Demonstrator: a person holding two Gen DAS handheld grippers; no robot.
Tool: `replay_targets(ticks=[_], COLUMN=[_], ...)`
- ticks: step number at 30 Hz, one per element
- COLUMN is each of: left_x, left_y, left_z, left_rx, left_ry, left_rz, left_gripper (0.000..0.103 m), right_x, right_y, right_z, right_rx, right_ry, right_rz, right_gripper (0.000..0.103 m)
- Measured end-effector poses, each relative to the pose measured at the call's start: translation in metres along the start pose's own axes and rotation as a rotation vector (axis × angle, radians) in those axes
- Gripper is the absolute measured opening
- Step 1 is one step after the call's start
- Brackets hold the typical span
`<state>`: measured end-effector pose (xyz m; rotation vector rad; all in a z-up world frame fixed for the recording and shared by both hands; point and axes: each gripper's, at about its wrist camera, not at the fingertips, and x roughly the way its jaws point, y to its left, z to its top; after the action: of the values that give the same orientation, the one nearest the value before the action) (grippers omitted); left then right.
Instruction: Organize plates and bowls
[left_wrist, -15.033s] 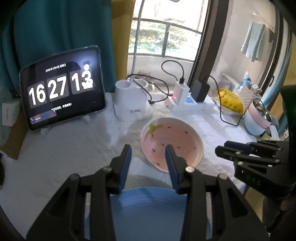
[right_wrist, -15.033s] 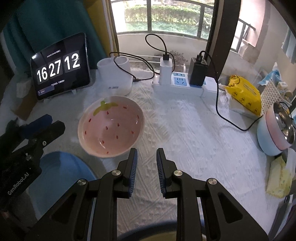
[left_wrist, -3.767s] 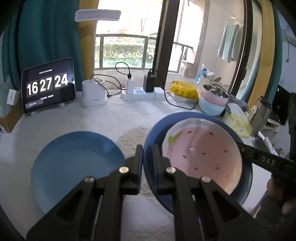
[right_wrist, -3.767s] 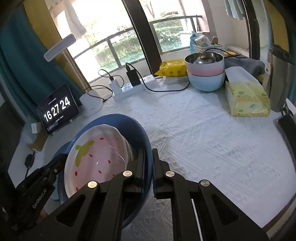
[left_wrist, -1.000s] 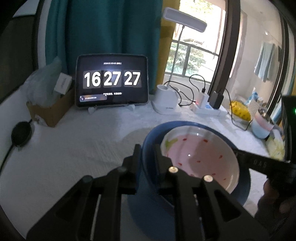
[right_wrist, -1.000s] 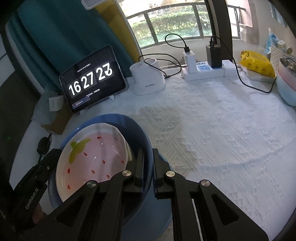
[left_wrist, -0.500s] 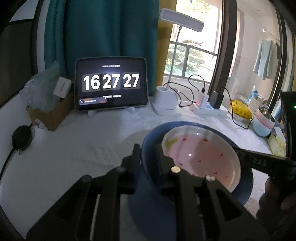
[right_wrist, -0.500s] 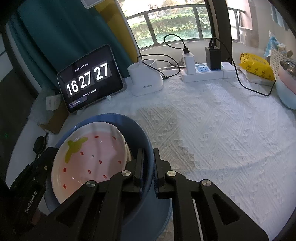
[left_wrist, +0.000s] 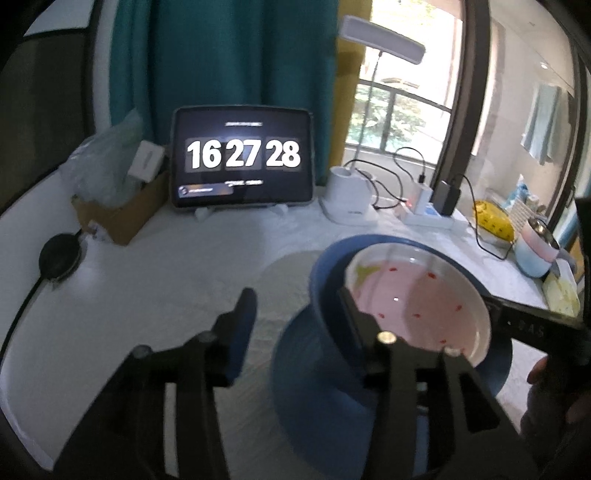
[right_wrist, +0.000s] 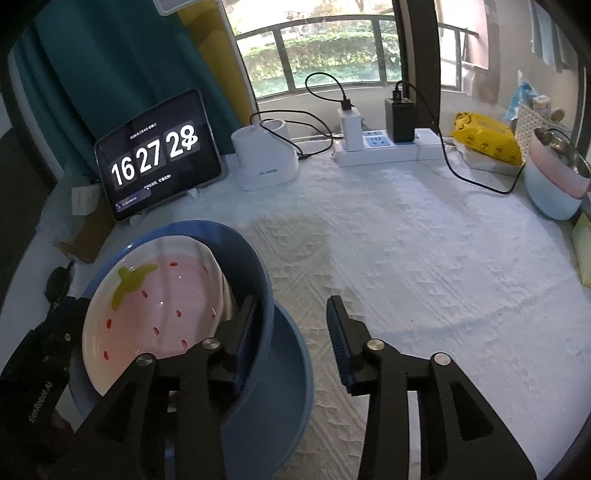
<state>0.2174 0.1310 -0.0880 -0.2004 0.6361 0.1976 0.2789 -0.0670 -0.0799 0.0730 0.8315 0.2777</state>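
A pink strawberry-patterned bowl (left_wrist: 413, 302) (right_wrist: 159, 306) sits inside a deep blue bowl (left_wrist: 321, 266) (right_wrist: 255, 266), which stands on a blue plate (left_wrist: 295, 373) (right_wrist: 291, 387) on the white tablecloth. My left gripper (left_wrist: 295, 325) straddles the blue bowl's left wall. Its jaws are opening, one finger inside the bowl and the other well clear outside. My right gripper (right_wrist: 291, 332) straddles the right wall the same way, jaws opening, and the outer pad is far from the wall. Each gripper shows at the edge of the other's view: the right gripper (left_wrist: 535, 325), the left gripper (right_wrist: 44, 350).
A tablet clock (left_wrist: 242, 158) (right_wrist: 155, 155), a white lamp base (left_wrist: 347, 199) (right_wrist: 266, 158) and a power strip (right_wrist: 384, 147) with cables line the back. A cardboard box (left_wrist: 122, 214) and a black disc (left_wrist: 61, 258) lie at the left. A yellow pack (right_wrist: 487, 136) and a pink-blue pot (right_wrist: 554, 181) stand at the right.
Both grippers were shut on the blue bowl's rim; their jaws have now spread apart and let go. The stacked bowls sit on the blue plate.
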Motion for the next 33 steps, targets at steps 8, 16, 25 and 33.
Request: replay_targets(ticks=[8,16,25,33], left_x=[-0.014,-0.032,-0.056,-0.081], left_y=[-0.002,-0.014,-0.031,-0.045], left_z=[-0.003,-0.005,-0.014,-0.024], left_rx=[-0.017,-0.001,0.02,0.042], left_ry=[-0.011,-0.035,-0.058,-0.086], left_rz=[-0.008,-0.039,-0.074,-0.097], left_gripper=[0.061,0.065,0.069,0.072], right_x=[-0.019,-0.035,-0.061,-0.085], right_y=[-0.003,-0.005,-0.012,-0.021], right_z=[-0.003,-0.012,-0.027,-0.041], right_rx=[-0.01,-0.024,-0.031,-0.024], right_ry=[-0.05,-0.067,-0.098,-0.126], right_rz=[-0.006,-0.016,-0.028,-0.037], right_gripper=[0.058,0.06,0.06,0.06])
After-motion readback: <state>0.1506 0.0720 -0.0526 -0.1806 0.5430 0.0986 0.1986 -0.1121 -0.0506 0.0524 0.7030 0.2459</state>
